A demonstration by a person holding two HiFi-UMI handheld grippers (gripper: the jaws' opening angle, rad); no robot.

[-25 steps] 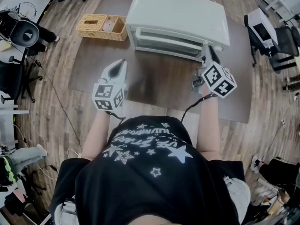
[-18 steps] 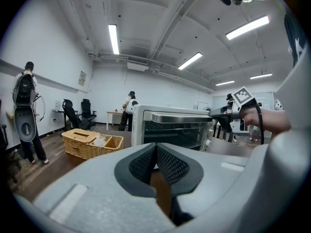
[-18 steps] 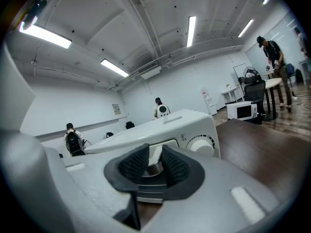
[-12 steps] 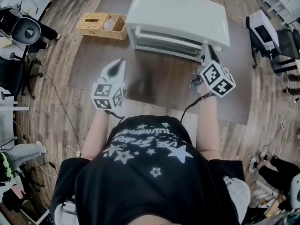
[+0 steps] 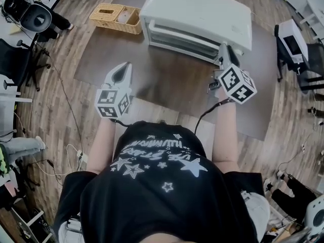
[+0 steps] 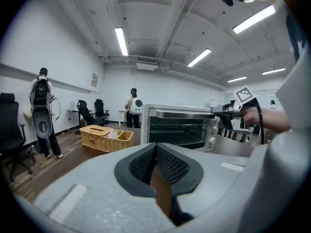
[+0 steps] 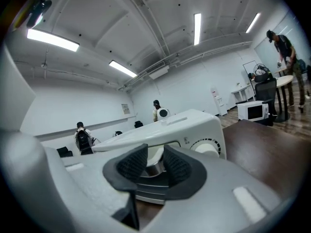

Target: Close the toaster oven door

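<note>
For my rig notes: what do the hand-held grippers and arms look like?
Left hand-held gripper and right hand-held gripper: pale grey, dark pads, each bearing a black-and-white marker cube. A black cable leaves the right one, whose jaws are opening around the oven's door handle. Black starred T-shirt, short sleeves.

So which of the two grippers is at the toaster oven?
The right gripper, fingers opening around the door handle; the left gripper hangs well short of it, fingers shut.

The basket (image 5: pixel 114 26) lies left of the toaster oven (image 5: pixel 198 13).
</note>
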